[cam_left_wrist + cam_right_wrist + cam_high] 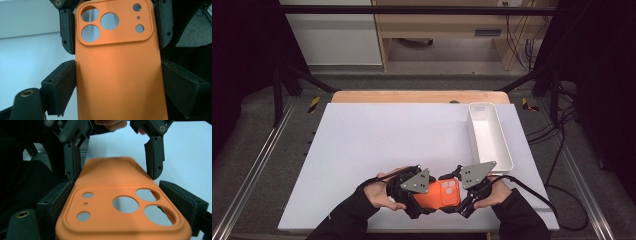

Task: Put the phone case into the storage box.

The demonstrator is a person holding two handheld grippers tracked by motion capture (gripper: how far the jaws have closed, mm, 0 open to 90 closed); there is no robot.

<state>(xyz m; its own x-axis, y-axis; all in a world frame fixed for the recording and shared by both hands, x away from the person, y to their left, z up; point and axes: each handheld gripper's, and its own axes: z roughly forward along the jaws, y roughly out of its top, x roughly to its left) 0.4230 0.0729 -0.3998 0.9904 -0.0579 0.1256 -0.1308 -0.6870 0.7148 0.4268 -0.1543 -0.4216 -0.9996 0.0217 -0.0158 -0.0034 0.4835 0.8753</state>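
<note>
Both grippers clamp one orange silicone phone case (443, 194).
Left gripper (418, 196) grips its plain end, right gripper (464, 195) the camera-cutout end, above the white table (387, 140).

A table (362, 97) with a wooden top carries a large white board (387, 145) that covers nearly all of it, leaving a strip of wood bare along the far edge. A long white tray (507, 150) lies on the board at its far right, running lengthwise along the right edge, and its inside is bare.
</note>
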